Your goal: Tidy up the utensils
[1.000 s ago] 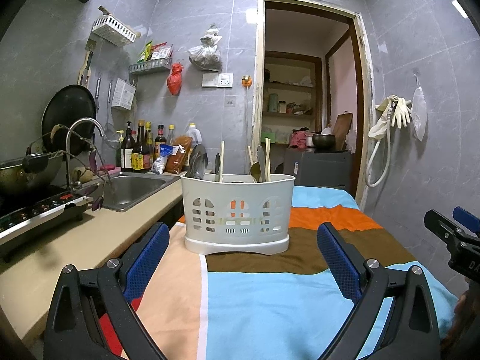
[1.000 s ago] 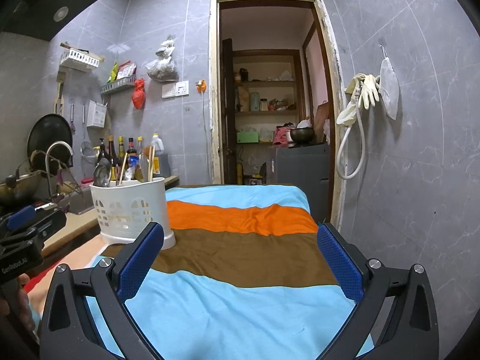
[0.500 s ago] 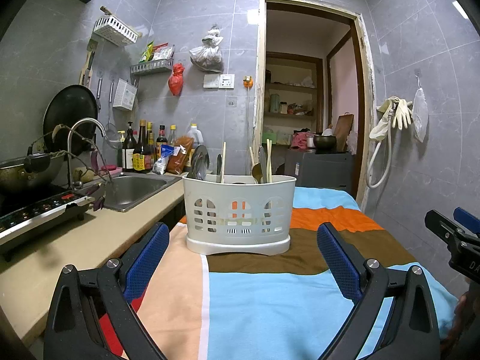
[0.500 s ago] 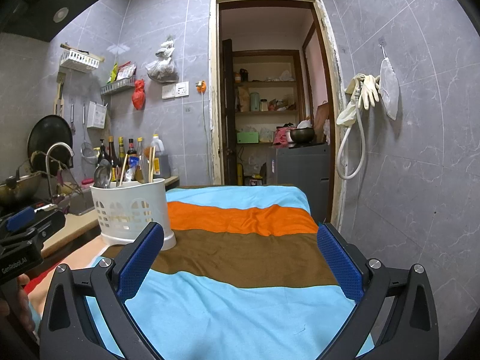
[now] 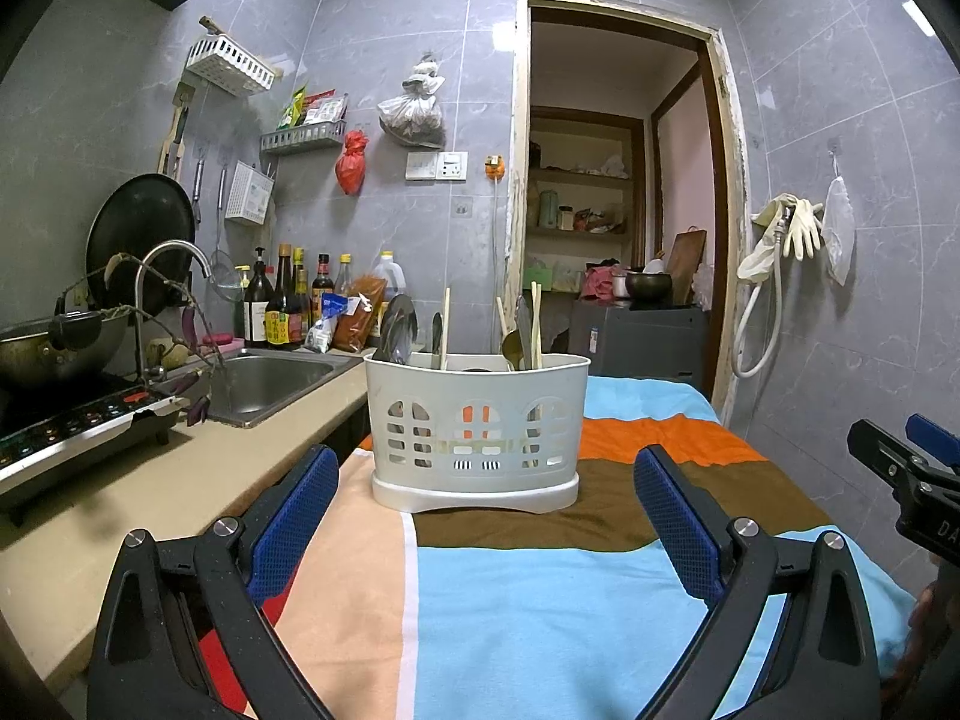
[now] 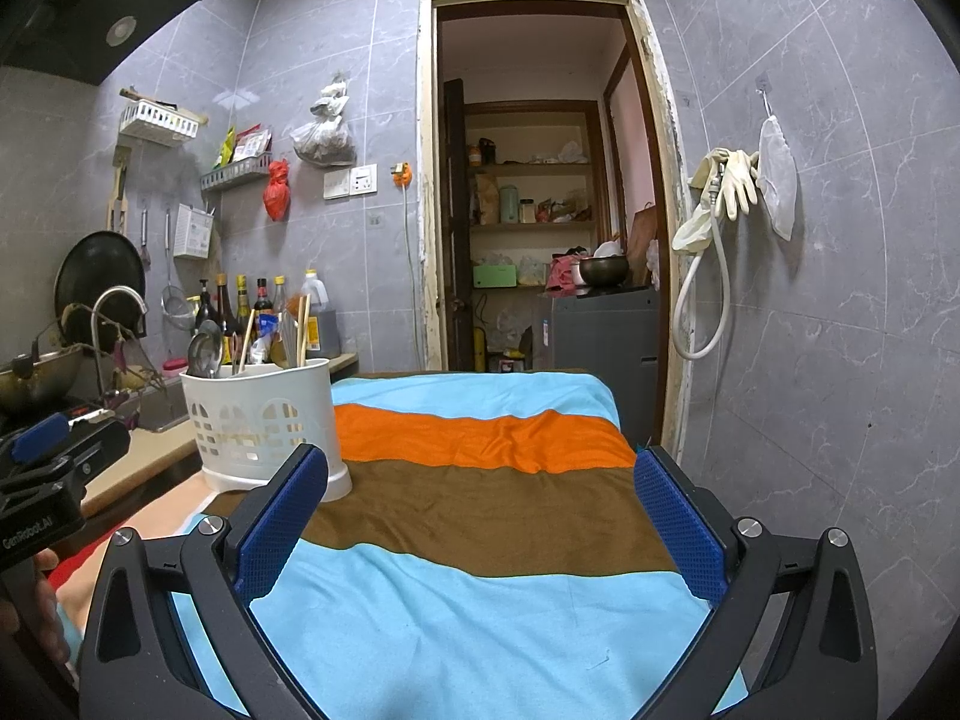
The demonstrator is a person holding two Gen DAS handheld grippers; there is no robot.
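Observation:
A white slotted utensil holder (image 5: 477,426) stands upright on a striped cloth (image 5: 540,600), straight ahead of my left gripper (image 5: 480,534). Spoons (image 5: 397,324), a knife and wooden chopsticks (image 5: 536,324) stick up out of it. My left gripper is open and empty, a short way before the holder. In the right wrist view the holder (image 6: 264,420) stands at the left, and my right gripper (image 6: 480,528) is open and empty over the cloth (image 6: 480,630). The right gripper's body shows at the left view's right edge.
A beige counter (image 5: 120,498) runs along the left with a sink (image 5: 264,378), a tap, an induction stove (image 5: 78,426) and a pot. Sauce bottles (image 5: 282,312) line the back wall. An open doorway (image 6: 540,228) lies behind the table; a tiled wall is close on the right.
Both views have tilted up very slightly. The holder and both grippers stay as they were.

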